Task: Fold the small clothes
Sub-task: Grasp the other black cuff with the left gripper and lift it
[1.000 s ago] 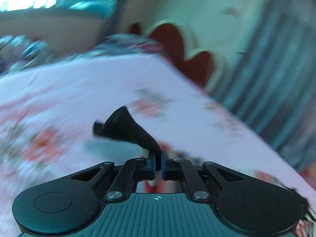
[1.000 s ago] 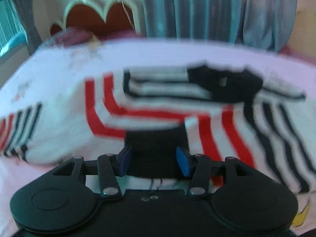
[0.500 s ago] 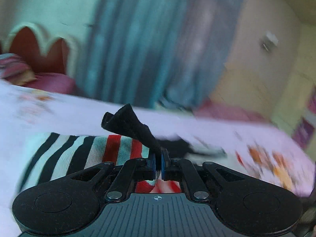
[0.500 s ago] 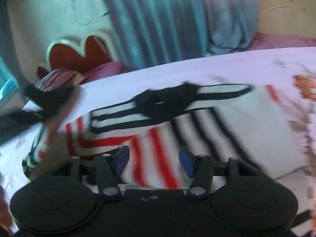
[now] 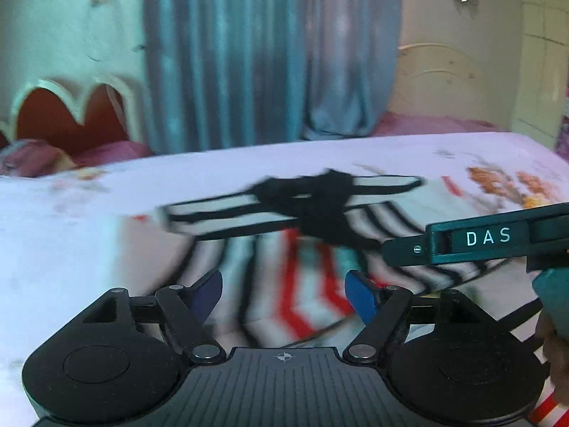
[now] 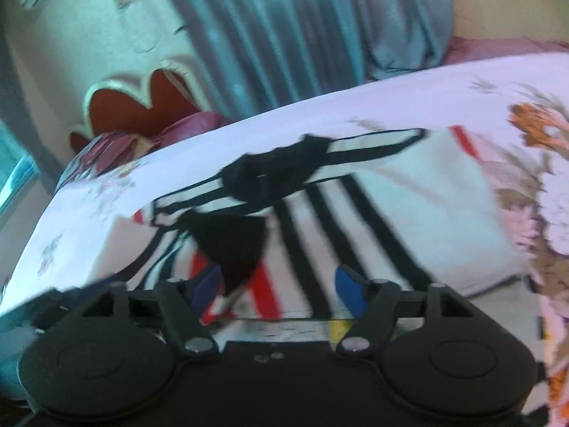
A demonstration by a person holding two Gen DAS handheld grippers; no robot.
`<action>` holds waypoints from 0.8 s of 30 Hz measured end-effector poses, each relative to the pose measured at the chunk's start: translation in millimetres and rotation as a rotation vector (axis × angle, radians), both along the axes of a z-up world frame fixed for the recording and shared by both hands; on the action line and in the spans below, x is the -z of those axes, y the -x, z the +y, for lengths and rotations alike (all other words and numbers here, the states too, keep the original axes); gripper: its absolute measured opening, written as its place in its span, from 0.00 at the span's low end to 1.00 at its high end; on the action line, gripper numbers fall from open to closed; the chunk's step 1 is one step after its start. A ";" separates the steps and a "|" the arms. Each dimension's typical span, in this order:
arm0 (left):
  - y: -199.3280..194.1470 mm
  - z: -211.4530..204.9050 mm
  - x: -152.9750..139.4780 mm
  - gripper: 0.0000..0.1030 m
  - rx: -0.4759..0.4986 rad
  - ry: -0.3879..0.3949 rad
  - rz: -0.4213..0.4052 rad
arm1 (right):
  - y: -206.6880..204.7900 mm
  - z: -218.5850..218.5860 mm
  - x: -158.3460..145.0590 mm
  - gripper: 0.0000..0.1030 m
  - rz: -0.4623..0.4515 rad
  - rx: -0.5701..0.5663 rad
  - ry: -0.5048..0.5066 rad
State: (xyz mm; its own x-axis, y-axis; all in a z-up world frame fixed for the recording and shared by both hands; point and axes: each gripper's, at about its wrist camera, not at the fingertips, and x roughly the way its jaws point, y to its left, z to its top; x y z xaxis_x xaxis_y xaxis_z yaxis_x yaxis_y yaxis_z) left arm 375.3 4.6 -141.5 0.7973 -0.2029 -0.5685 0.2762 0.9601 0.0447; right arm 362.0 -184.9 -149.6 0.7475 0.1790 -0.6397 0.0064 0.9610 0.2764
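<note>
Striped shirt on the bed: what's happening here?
A person with a handheld gripper in each hand is folding a striped shirt laid on a floral bedsheet. The left gripper has just opened and holds nothing; the black cuff it pinched a moment ago is released. The right gripper has also been opening, and its fingers stand apart over the shirt with a black flap just ahead, unclamped. The sleeve now lies over the body.
</note>
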 end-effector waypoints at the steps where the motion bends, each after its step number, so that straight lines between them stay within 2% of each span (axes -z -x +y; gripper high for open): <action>1: 3.4 11.4 -0.1 0.73 -0.031 -0.014 -0.010 | -3.2 9.8 2.0 0.69 0.001 -0.022 0.021; 5: 13.2 60.9 8.9 0.73 -0.163 -0.088 -0.015 | -18.8 36.8 11.8 0.60 0.029 -0.061 0.109; 8: 12.4 84.5 26.4 0.73 -0.238 -0.156 -0.010 | -33.0 40.6 18.8 0.43 0.060 -0.033 0.115; 9: 9.6 88.6 32.8 0.73 -0.254 -0.173 -0.006 | -36.0 40.1 20.0 0.32 0.064 -0.024 0.113; 10: 6.0 92.0 37.5 0.73 -0.265 -0.179 0.000 | -38.6 39.9 20.5 0.21 0.066 -0.019 0.111; 12: -4.5 96.5 45.0 0.72 -0.285 -0.158 0.007 | -41.6 39.3 19.8 0.08 0.063 -0.014 0.115; 13: -9.5 97.6 47.2 0.69 -0.287 -0.144 0.002 | -41.0 37.8 17.2 0.06 0.054 -0.010 0.109; 15: -19.1 96.7 51.3 0.45 -0.287 -0.132 -0.008 | -36.9 33.8 8.8 0.06 0.017 0.000 0.109; 20: -25.4 84.8 55.3 0.28 -0.246 -0.127 -0.051 | -20.6 4.7 -21.8 0.06 -0.118 0.074 0.144; 22: -22.2 77.1 55.4 0.21 -0.211 -0.146 -0.062 | -21.0 -8.6 -18.7 0.06 -0.111 0.090 0.175; 24: -21.5 69.9 61.7 0.19 -0.186 -0.191 -0.049 | -23.5 -19.6 -3.1 0.06 -0.058 0.105 0.185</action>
State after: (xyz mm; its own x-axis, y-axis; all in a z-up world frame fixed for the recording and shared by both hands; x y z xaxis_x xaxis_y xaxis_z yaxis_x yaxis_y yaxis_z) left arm 396.8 74.5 -203.3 0.8386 0.0569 -0.5418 0.0889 0.9669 0.2393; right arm 385.4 -204.6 -146.5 0.7921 -0.0185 -0.6101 0.0988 0.9902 0.0983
